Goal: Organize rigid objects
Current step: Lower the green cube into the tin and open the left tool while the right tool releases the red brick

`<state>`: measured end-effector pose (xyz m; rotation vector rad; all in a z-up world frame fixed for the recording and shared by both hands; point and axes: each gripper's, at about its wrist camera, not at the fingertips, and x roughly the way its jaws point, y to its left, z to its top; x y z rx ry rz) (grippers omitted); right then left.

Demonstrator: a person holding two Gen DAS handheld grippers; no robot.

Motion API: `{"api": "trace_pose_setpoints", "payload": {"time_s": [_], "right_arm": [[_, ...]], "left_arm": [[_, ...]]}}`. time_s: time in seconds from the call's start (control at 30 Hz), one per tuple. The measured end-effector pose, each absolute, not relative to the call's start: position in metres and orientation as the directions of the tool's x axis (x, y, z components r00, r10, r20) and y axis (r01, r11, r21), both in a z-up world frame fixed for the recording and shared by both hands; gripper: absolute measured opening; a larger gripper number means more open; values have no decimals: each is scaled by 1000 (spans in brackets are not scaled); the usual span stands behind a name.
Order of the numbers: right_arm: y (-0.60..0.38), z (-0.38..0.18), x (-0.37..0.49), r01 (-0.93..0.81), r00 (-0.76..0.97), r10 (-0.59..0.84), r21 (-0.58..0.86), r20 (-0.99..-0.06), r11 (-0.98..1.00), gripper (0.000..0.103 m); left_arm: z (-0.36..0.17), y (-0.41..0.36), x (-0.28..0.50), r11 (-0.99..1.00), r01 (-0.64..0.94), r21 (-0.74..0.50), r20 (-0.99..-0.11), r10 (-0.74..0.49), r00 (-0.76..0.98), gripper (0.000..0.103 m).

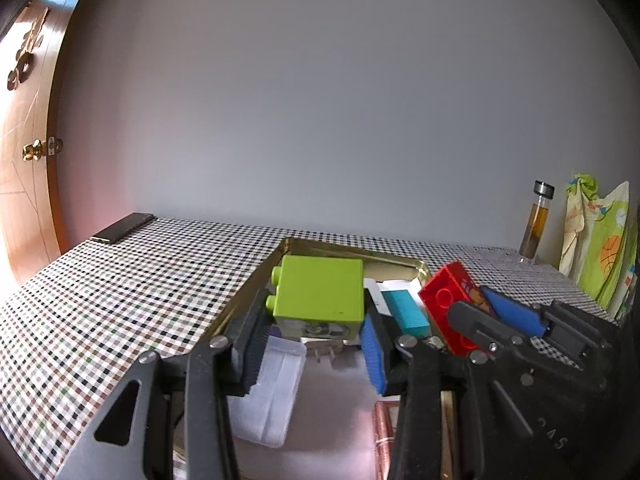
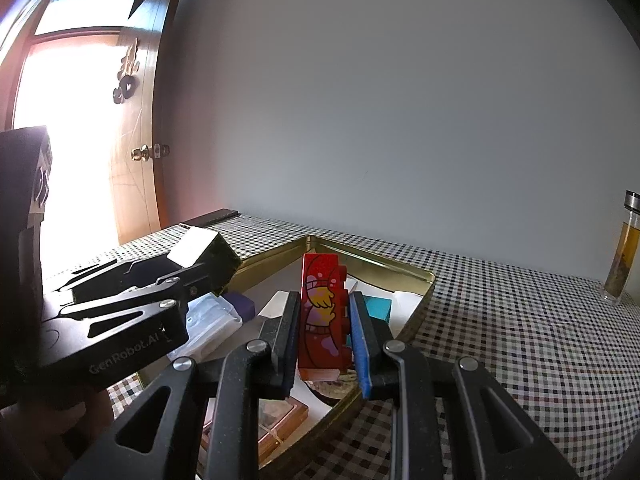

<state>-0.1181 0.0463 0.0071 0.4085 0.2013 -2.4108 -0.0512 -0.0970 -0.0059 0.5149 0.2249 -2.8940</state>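
The left gripper (image 1: 316, 316) is pinching a green block (image 1: 322, 294) over the gold tin (image 1: 404, 261), while the right gripper (image 2: 326, 334) is pinching a red block (image 2: 322, 312) above the same tin

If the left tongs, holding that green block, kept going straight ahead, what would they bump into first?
Probably the far rim of the gold tin, then checkered tablecloth and wall; the left tongs grip the green block. Depth is unclear.
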Motion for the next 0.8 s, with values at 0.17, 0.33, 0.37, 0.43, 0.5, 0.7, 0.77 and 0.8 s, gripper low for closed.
{"api": "trace_pose_setpoints", "payload": {"time_s": [0.17, 0.33, 0.37, 0.43, 0.5, 0.7, 0.77, 0.8], "right_arm": [[44, 6, -130, 649, -711, -600, -15, -367, -761, 26], [44, 9, -147, 649, -692, -604, 26, -397, -761, 26], [45, 9, -149, 648, -691, -603, 30, -399, -761, 26], [45, 11, -152, 647, -687, -605, 40, -403, -761, 26], [46, 13, -155, 650, -679, -610, 52, -407, -758, 26], [41, 20, -159, 661, -656, -627, 82, -420, -746, 26], [38, 21, -159, 661, -651, -629, 90, -426, -745, 26], [36, 22, -158, 663, -648, -631, 93, -427, -743, 26]], "left_arm": [[-3, -105, -56, -972, 208, -106, -372, -155, -915, 41], [0, -114, -63, -974, 201, -102, -393, -146, -908, 41], [0, -116, -64, -975, 198, -104, -399, -141, -906, 41], [2, -118, -65, -975, 198, -99, -408, -141, -902, 41], [3, -119, -66, -975, 198, -98, -416, -140, -899, 41], [2, -118, -77, -979, 174, -109, -475, -102, -874, 41], [2, -116, -78, -980, 169, -107, -487, -97, -868, 41], [2, -115, -79, -980, 167, -107, -491, -94, -866, 41]]}}
